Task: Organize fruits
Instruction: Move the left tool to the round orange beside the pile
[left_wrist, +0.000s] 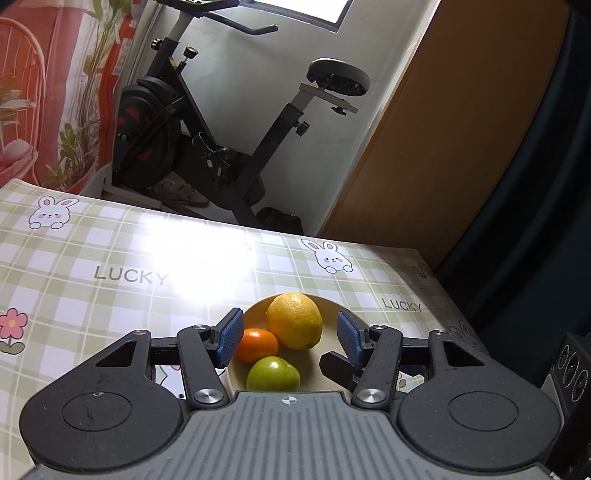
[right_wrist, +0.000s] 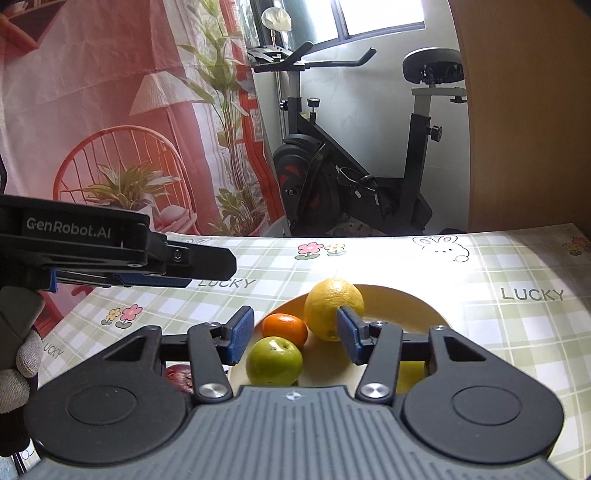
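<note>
On the checked worktop (right_wrist: 517, 332), a cream plate (right_wrist: 406, 306) held a lemon (right_wrist: 328, 302), tangerine (right_wrist: 286, 326) and green apple (right_wrist: 273, 360). Both tools, left (left_wrist: 291, 338) and right (right_wrist: 295, 338), hovered wide and empty; a dark red fruit (right_wrist: 179, 374) apparently remained off-plate.

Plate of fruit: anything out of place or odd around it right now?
The plate looks tidy: lemon, mandarin and green apple sit inside it, nothing spilled. Two fruits are off it: a dark red one at its left and a yellow one at its right, both mostly hidden.
</note>
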